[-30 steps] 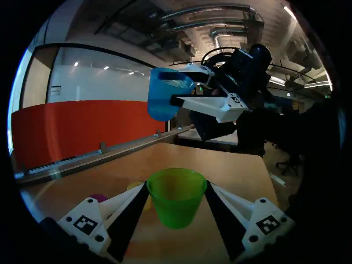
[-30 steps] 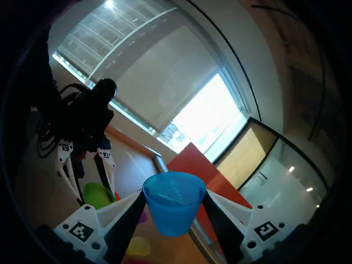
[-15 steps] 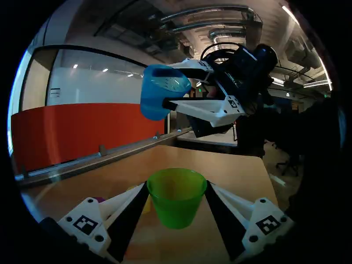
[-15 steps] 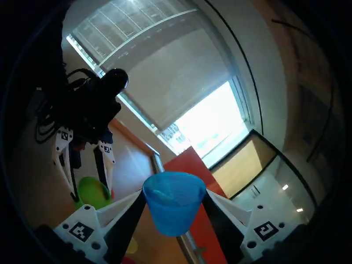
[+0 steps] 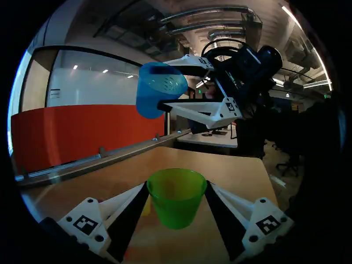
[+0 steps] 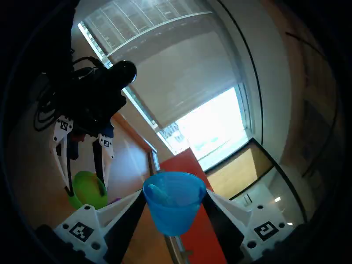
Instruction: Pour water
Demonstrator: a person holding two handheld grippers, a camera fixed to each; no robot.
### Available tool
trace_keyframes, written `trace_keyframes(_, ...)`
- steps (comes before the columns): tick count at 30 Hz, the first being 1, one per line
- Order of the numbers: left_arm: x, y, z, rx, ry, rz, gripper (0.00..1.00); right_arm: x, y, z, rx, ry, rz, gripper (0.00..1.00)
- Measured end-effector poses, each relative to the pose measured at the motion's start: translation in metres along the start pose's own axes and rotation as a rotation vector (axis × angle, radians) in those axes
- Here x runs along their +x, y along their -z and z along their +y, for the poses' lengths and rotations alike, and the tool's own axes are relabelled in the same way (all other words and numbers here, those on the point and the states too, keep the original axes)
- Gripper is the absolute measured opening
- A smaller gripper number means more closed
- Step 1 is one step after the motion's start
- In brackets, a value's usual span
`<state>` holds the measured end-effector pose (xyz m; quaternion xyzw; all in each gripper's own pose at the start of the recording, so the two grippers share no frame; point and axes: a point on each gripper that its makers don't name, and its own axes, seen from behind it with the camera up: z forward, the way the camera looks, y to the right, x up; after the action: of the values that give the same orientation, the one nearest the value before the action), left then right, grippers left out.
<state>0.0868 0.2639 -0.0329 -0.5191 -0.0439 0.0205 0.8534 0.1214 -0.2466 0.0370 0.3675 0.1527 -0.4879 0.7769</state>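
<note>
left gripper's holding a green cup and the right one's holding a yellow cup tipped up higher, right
Not quite: the right gripper holds a blue cup, not a yellow one, as the right gripper view shows. The left gripper does hold the green cup, lower down.

green cup (image 5: 177, 198): translucent lime green
blue cup (image 5: 158, 90): translucent blue, at 11 o'clock
left gripper (image 5: 176, 187): white, black inner faces
marker (image 5: 86, 223): black-and-white squares
right gripper (image 6: 174, 193): white and black
wall panel (image 5: 79, 127): orange-red, at 9 o'clock
table (image 5: 229, 169): light tan wood
</note>
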Motion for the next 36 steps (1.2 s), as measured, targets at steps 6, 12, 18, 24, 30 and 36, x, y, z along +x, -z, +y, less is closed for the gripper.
trace_keyframes(6,0.0005,-0.0002,-0.0007,0.0,0.001,0.001,0.89,-0.0001,-0.0019,0.0021,-0.005,0.041,-0.005,0.9)
trace_keyframes(12,0.0016,-0.0014,-0.001,-0.001,0.001,0.003,0.9,0.0006,-0.0039,0.0024,-0.003,0.077,-0.009,0.9)
trace_keyframes(18,0.002,-0.0023,-0.0007,-0.003,0.0,0.003,0.89,-0.0007,-0.0052,0.0009,0.001,0.112,-0.016,0.9)
trace_keyframes(24,0.0007,-0.0023,-0.0006,-0.003,0.001,0.001,0.89,-0.0017,-0.0063,0.0016,-0.002,0.139,-0.021,0.91)
trace_keyframes(30,0.0006,-0.0021,0.0001,-0.004,0.001,0.001,0.89,-0.0025,-0.0056,0.0027,-0.005,0.154,-0.024,0.91)
trace_keyframes(36,0.0018,-0.0015,0.0002,-0.005,0.001,0.001,0.89,-0.003,-0.0056,0.0036,-0.008,0.172,-0.026,0.9)
